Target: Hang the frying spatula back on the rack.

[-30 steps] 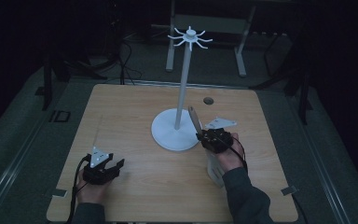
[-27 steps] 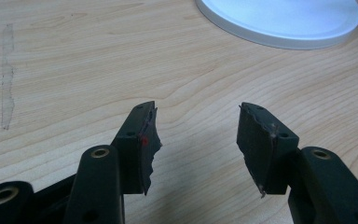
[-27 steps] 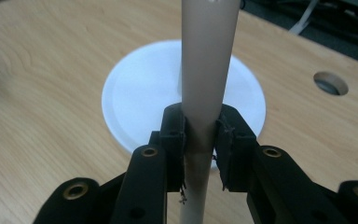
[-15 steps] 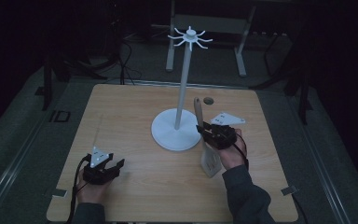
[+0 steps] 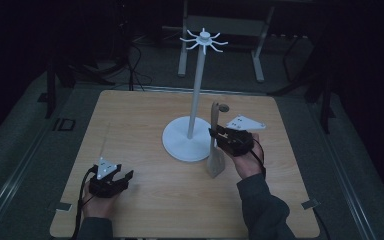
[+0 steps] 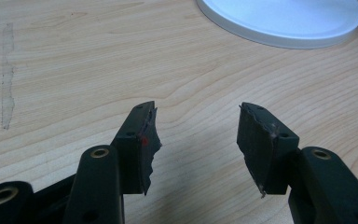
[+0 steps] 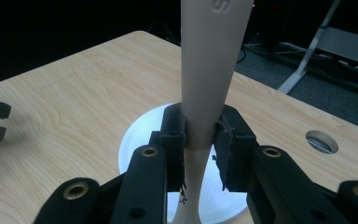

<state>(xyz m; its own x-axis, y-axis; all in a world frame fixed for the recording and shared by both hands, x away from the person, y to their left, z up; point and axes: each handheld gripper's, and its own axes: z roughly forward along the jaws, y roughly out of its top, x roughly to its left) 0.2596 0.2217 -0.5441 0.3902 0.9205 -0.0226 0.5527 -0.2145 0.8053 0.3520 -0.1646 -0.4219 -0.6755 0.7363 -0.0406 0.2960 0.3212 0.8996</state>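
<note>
Keep the right gripper clenched on the spatula handle, lifting it upright toward the rack hooks (clear of the pole); left gripper fingers hang released over the worktop.

Parted left gripper (empty) above table

right tool | raised | spatula lifted upright beside stand base
</note>
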